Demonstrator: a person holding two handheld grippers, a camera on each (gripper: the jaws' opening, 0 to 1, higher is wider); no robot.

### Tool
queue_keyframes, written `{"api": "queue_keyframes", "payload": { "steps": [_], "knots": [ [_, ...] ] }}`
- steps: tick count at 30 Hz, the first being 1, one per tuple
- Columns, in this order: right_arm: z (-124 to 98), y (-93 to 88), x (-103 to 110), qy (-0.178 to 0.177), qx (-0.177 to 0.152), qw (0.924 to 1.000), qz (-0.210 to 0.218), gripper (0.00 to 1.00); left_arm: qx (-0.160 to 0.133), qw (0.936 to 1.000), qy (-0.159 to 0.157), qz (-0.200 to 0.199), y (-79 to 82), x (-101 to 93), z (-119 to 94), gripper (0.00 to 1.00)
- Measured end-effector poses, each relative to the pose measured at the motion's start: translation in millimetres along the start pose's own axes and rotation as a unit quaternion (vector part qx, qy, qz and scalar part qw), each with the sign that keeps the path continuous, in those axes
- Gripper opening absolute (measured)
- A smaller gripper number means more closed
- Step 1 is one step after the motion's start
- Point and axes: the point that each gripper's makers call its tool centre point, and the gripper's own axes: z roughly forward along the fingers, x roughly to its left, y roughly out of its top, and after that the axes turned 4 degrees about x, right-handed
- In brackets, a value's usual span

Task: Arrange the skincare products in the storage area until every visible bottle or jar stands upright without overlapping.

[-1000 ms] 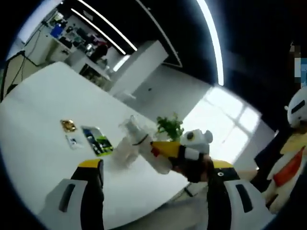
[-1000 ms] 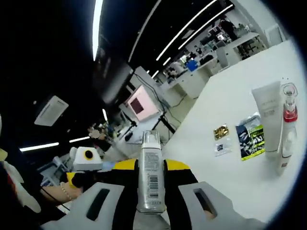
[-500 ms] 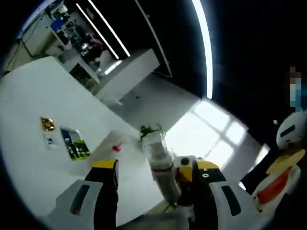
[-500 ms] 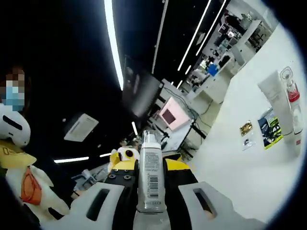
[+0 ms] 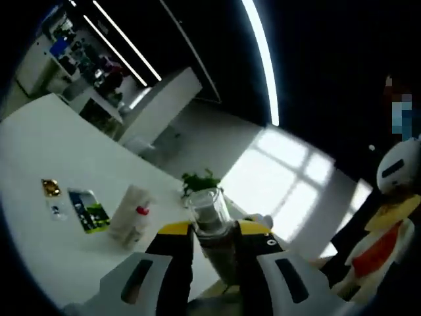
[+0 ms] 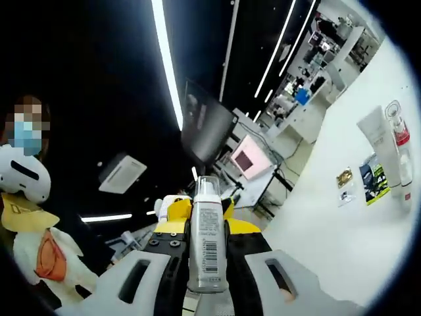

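Observation:
A silver-white bottle with a clear cap and a barcode label (image 6: 207, 247) is held up in the air, well off the white table (image 6: 342, 243). My right gripper (image 6: 207, 227) is shut on its body. In the left gripper view the same clear-capped bottle (image 5: 209, 220) sits between the yellow-tipped jaws of my left gripper (image 5: 216, 232), which are shut on it. The left gripper (image 6: 172, 209) shows just behind the cap. On the table stand a white tube (image 6: 375, 139) and a red-collared bottle (image 6: 399, 135), side by side; the two appear together, blurred (image 5: 131, 214).
Flat sachets lie on the table: a green-and-black one (image 6: 372, 184) (image 5: 87, 210), a gold one (image 6: 344, 176) (image 5: 50, 187) and a small white one. A green plant (image 5: 200, 180) stands at the table's far edge. A person stands close by (image 6: 26, 131).
My left gripper, open half a second ago, has shut on the bottle that the right gripper holds. Both views have tilted further away from the table.

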Motion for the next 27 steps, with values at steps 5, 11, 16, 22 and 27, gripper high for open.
{"api": "queue_keyframes", "payload": {
  "steps": [5, 11, 16, 22, 27],
  "knots": [
    [-2, 3.4, 11, 0.015, 0.022, 0.9996, -0.003, 0.21, 0.023, 0.9993, 0.009, 0.028, 5.2, -11.6, 4, 0.18],
    [-4, 4.8, 21, 0.056, 0.075, 0.9946, -0.046, 0.22, 0.074, 0.9936, 0.001, 0.086, 10.4, -26.6, 11, 0.17],
    [-7, 1.8, 24, 0.076, 0.106, 0.9893, -0.066, 0.21, 0.127, 0.9841, -0.009, 0.125, 6.2, -32.0, 18, 0.16],
    [-10, -11.0, 23, 0.080, 0.152, 0.9792, -0.108, 0.21, 0.194, 0.9629, -0.019, 0.187, -7.2, -35.3, 22, 0.16],
    [-12, -16.4, 21, 0.078, 0.168, 0.9715, -0.148, 0.20, 0.225, 0.9490, -0.030, 0.219, -13.5, -36.6, 24, 0.16]
  ]
}}
